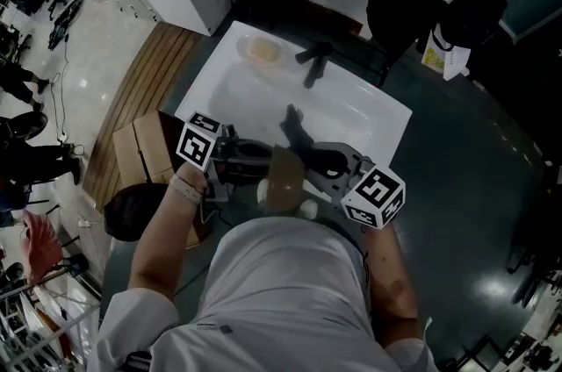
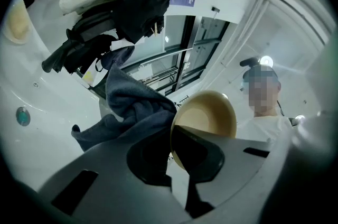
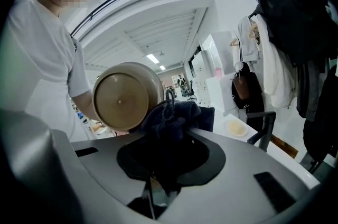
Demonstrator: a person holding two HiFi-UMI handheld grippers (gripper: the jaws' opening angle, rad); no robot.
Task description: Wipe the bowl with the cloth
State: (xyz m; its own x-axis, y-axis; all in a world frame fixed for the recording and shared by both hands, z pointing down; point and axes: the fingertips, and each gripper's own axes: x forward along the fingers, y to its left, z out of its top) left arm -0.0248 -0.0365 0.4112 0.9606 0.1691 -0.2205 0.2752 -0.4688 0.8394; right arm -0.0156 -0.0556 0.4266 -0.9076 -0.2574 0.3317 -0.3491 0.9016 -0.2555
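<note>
— Head view?
— The brown bowl (image 1: 283, 177) is held up between the two tongs, with the white sink (image 1: 255, 89) below the bowl.
— Left gripper view?
— The left tongs (image 2: 171, 155) are clenched on the bowl's rim. The dark cloth (image 2: 132, 106) is just left of the bowl.
— Right gripper view?
— The right tongs (image 3: 163, 162) grasp the cloth, bunched against the bowl's outer side.

Head view: steeply down, over basin (image 1: 237, 94).
Gripper views: close, tilted upward, from opposite sides; share bowl (image 2: 208, 114), cloth (image 2: 134, 106).
</note>
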